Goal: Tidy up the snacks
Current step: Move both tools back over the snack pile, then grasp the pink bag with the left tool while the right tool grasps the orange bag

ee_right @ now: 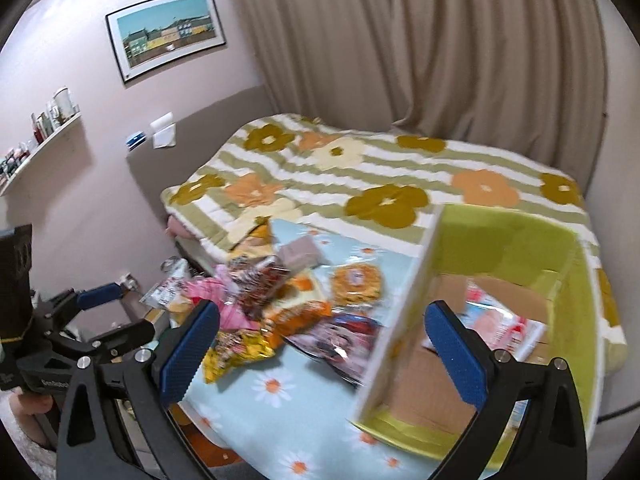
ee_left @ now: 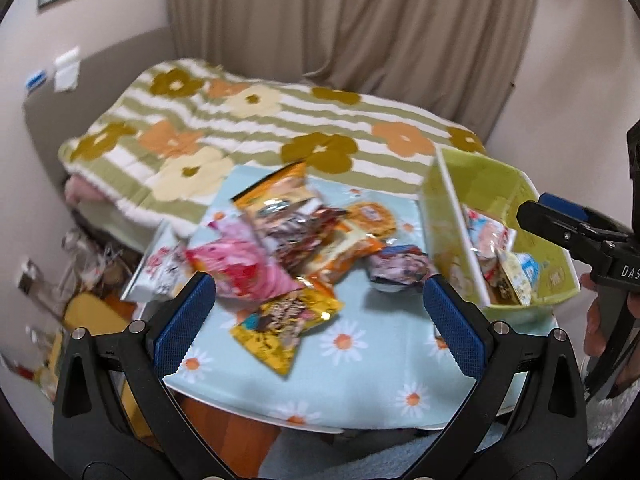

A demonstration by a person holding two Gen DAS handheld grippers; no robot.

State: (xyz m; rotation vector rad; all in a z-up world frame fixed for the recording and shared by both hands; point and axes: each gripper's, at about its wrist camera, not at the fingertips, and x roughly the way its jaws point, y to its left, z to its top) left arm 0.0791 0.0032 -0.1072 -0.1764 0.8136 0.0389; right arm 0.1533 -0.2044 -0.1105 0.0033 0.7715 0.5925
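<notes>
Progress: early. A few packets already lie in the green box (ee_left: pixel 554 280) at table right; most of the snack pile (ee_left: pixel 288 240) is loose on the daisy tablecloth (ee_left: pixel 360 384). Left gripper (ee_left: pixel 320 320) and right gripper (ee_right: pixel 320 352) both gape wide, empty, above the table.

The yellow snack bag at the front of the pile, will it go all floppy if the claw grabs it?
Probably floppy: the yellow snack bag looks like thin crinkled foil lying flat on the daisy cloth. It seems light, so a push would likely slide it. Its shiny skin may slip between the left claw pads.
</notes>
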